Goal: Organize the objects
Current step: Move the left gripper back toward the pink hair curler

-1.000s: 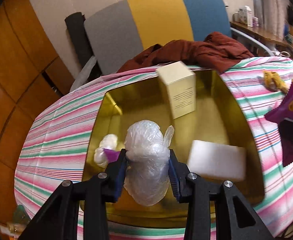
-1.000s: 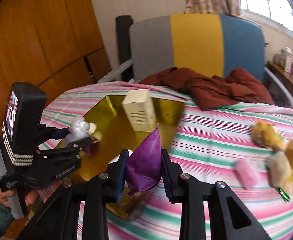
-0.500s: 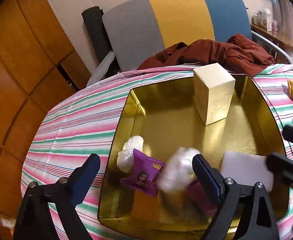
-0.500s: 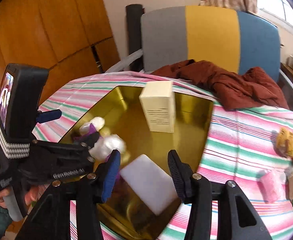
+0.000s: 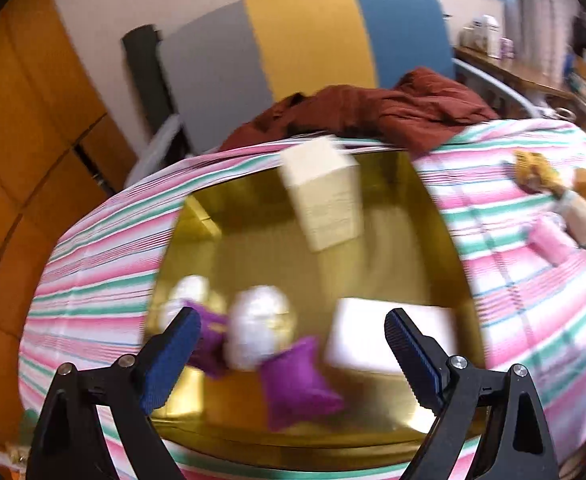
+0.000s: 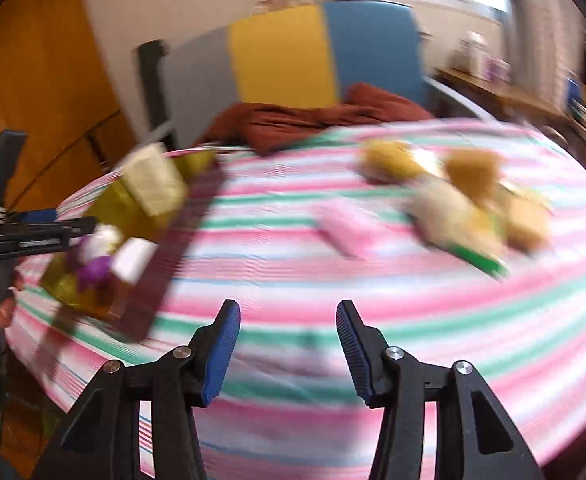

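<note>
We see the left gripper (image 5: 293, 334) spread wide and empty above the near edge of the gold tray (image 5: 373, 172), its jaws having just opened. In the tray lie 2 purple packets (image 5: 297, 388), a white wrapped bundle (image 5: 259, 326), a white block (image 5: 373, 336) and a cream box (image 5: 325, 196). The right gripper (image 6: 287, 326) hangs partly parted and empty over the striped table (image 6: 373, 280), jaws just opened, near the pink packet (image 6: 347, 226).

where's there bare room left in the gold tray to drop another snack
Free: the middle of the gold tray, between the cream box at the back and the white block in front, and the back left corner. Crowded: the front left, where two white wrapped balls and two purple packets bunch together.
</note>
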